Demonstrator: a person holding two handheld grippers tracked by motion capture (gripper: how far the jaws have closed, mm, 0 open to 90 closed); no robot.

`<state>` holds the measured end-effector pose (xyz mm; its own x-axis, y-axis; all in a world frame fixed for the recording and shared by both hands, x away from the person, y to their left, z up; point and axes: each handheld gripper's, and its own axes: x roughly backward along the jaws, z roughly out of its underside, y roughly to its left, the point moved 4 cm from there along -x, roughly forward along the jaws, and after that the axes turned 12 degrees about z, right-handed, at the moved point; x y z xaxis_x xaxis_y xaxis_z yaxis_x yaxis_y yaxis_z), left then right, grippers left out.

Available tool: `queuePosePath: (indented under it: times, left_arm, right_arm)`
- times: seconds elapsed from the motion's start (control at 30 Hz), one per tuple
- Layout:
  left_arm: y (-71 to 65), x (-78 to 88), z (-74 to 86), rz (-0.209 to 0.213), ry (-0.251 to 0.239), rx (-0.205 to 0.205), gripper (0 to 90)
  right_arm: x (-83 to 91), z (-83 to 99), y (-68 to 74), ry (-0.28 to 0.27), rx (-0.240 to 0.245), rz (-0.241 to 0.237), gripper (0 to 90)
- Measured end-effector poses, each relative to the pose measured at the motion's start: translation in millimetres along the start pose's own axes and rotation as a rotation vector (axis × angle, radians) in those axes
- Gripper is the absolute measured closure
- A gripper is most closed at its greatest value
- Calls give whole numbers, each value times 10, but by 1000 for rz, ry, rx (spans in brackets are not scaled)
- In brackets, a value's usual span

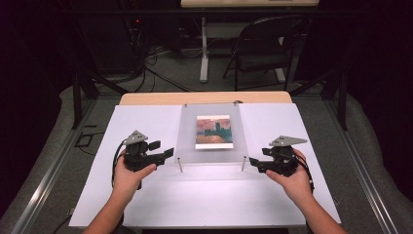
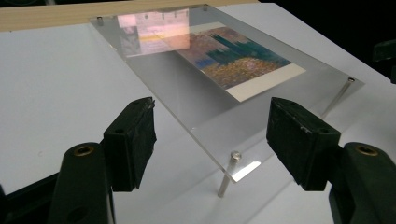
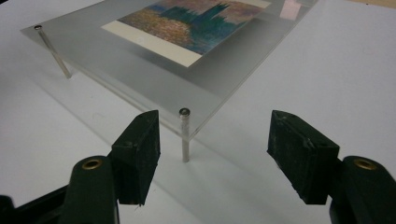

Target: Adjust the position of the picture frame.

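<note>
A clear plastic sheet (image 1: 210,134) sits in the middle of the frame, raised on thin metal pins (image 1: 180,165) above the white desk (image 1: 146,195), with a small painted picture (image 1: 214,131) under or in it. The left gripper (image 1: 168,153) comes at its lower left corner and the right gripper (image 1: 253,161) at its lower right; both have their fingers (image 2: 133,135) spread wide and hold nothing.

To take the sheet well, I'd say each gripper should slide in level so one finger passes above the plastic and one below, then close on the bare margin, both sides together so it doesn't tilt. In the right gripper view a corner pin (image 3: 185,135) stands between the fingers (image 3: 140,149), and in the left gripper view another pin (image 2: 229,172) does likewise, so closing there might pinch a pin instead of the edge. The sheet looks slick and may slip.

Beyond the desk, in the upper part of the frame, stand a folding chair (image 1: 263,48) and loose cables (image 1: 156,58), well clear.
</note>
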<state>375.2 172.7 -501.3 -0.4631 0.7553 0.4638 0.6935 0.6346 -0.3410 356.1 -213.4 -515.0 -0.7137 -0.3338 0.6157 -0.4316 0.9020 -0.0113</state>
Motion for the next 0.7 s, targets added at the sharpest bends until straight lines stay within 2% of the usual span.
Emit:
queuePosePath:
  times: [0.13, 0.2, 0.43, 0.5, 0.7]
  left_arm:
    - [66, -54, -76, 4, 12, 18, 328]
    - [110, -91, -126, 0, 29, 17, 328]
    - [195, -201, -222, -12, 39, 29, 326]
    - [233, -236, -253, -20, 42, 35, 323]
    - [342, -352, -355, -32, 34, 65, 322]
  right_arm:
    - [-73, -77, -47, -4, -15, 1, 341]
    - [-142, -112, -70, 10, -25, -1, 343]
    - [-294, -201, -144, 26, -41, 5, 323]
    - [-338, -230, -180, 42, -45, 18, 307]
    - [-500, -420, -281, 25, -65, 45, 280]
